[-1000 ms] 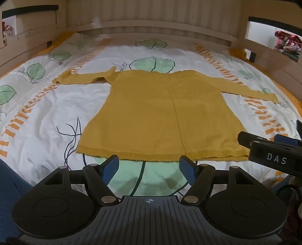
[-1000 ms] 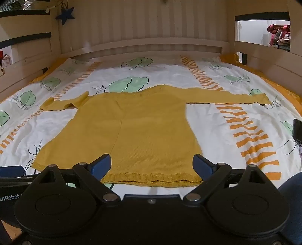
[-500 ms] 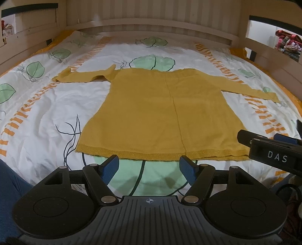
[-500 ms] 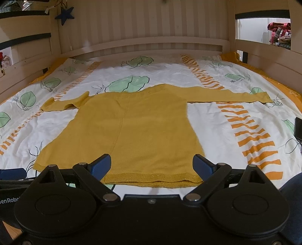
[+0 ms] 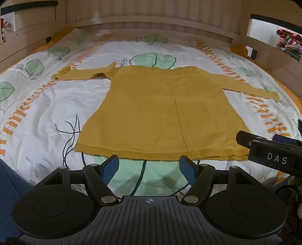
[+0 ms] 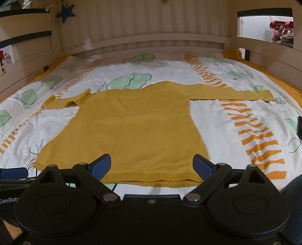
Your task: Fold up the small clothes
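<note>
Left wrist view: we see our left gripper (image 5: 149, 163) with jaws wide apart, holding nothing, just short of the hem of the mustard sweater (image 5: 162, 113), spread flat mid-bed (image 5: 37, 116). Our right gripper (image 6: 152, 164) hovers over the hem, jaws wide and empty.

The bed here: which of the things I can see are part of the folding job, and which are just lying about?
Part of the job:
yellow sweater, spread flat
left gripper, open
right gripper, open

Just there:
leaf-print bedsheet under the sweater
blue star on the wall
pile of colourful fabric beyond the rail
</note>
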`<control>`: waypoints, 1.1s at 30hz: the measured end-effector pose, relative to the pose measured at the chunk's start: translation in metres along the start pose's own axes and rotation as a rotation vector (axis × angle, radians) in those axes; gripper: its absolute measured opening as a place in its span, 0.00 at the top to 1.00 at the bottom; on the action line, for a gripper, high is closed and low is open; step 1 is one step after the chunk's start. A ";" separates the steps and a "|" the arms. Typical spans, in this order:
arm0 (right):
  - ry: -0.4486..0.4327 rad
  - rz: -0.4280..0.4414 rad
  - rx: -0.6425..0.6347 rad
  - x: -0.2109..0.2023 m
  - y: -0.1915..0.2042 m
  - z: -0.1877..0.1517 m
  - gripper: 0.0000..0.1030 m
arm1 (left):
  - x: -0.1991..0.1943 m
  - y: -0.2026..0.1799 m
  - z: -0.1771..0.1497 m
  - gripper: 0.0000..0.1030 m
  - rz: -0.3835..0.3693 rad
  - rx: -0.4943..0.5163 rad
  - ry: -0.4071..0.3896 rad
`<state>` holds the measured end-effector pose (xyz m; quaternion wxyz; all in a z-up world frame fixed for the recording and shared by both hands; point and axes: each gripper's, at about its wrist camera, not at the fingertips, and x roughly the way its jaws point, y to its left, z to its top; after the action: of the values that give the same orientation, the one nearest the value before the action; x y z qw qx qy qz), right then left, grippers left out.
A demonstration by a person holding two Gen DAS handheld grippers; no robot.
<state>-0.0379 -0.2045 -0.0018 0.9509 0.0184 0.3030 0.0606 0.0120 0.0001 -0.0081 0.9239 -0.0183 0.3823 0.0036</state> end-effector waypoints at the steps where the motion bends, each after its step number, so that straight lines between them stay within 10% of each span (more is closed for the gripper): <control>1: 0.003 0.001 0.000 0.001 0.001 0.000 0.08 | 0.001 0.001 0.000 0.33 0.000 -0.001 0.002; 33: 0.155 0.037 0.020 0.098 -0.013 0.039 0.05 | 0.090 0.018 0.070 0.33 0.001 0.027 0.057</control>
<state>0.0656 -0.2054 -0.0271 0.9230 0.0289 0.3761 0.0763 0.1252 0.0202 -0.0229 0.9127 -0.0058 0.4086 -0.0017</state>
